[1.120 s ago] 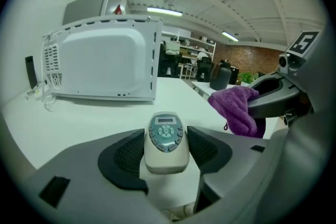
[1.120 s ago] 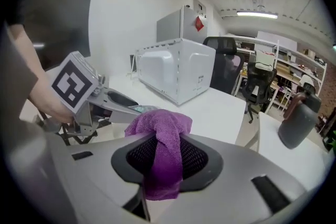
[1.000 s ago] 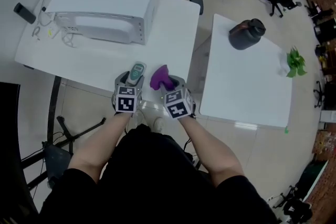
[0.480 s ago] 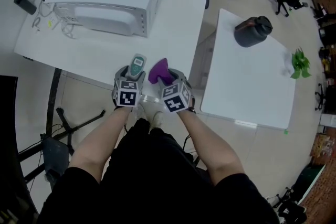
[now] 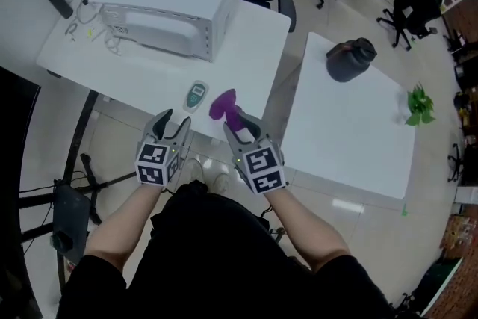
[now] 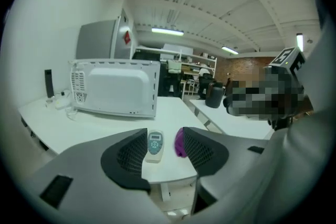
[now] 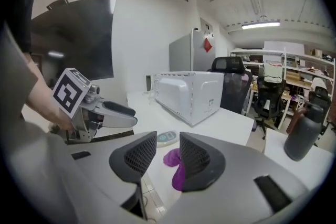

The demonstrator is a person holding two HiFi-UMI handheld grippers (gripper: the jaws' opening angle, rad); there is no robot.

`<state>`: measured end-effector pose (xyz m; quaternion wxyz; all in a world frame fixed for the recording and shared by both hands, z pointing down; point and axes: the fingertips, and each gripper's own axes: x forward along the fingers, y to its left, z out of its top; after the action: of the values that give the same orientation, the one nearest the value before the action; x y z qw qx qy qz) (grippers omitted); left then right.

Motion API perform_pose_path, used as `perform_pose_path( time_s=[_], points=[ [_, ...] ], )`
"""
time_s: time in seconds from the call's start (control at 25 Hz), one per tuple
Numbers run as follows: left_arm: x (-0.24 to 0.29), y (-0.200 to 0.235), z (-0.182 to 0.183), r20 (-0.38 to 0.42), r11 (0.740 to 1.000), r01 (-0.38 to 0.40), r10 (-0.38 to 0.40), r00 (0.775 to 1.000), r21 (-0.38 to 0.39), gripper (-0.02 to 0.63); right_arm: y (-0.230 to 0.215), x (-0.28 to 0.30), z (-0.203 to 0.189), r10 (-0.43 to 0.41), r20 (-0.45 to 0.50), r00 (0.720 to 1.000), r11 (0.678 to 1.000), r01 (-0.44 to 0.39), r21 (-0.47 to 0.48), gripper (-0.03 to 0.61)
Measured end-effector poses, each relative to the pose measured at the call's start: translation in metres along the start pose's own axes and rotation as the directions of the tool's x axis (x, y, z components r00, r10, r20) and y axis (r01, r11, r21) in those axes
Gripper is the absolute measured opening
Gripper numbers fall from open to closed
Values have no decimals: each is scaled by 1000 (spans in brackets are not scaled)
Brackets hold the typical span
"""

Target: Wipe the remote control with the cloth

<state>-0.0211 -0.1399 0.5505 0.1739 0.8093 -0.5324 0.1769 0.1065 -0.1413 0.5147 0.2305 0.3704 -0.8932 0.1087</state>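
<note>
The grey remote control [image 5: 196,95] lies flat near the front edge of the white table [image 5: 142,75]; it also shows in the left gripper view [image 6: 154,145]. The purple cloth [image 5: 222,105] sits bunched beside it on the right and droops over the edge [image 7: 173,161]. My left gripper [image 5: 172,123] hangs off the table, just short of the remote, and its jaws are closing on nothing. My right gripper [image 5: 240,125] is close behind the cloth. Its jaws are also closing, with no cloth between the pads.
A white microwave [image 5: 168,4] stands at the back of the table, with cables and a small black device [image 5: 57,2] to its left. A second white table [image 5: 351,131] on the right carries a black jug [image 5: 349,54] and a green plant [image 5: 420,96]. Office chairs stand behind.
Both grippers have pulled back off the table toward the person. The remote and the cloth, held before, now lie loose at the table's edge.
</note>
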Motion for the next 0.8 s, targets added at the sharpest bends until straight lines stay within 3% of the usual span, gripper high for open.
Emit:
perform_pose_path(
  time_s=[0.2,0.32,0.8],
  points=[
    [-49,-31,45,116,993,37,-50,992,108,70,19,-30,29,-7,87,996,1000,7,-1,60],
    [-68,-35,60,155,988,42,-66,986,152,5,32,-40,43,-17,123,992,1000,18,-8,37],
    [-109,-46,71,163,960,153,-194,967,235,0,73,-62,72,-111,174,978,993,115,-9,15]
  ],
)
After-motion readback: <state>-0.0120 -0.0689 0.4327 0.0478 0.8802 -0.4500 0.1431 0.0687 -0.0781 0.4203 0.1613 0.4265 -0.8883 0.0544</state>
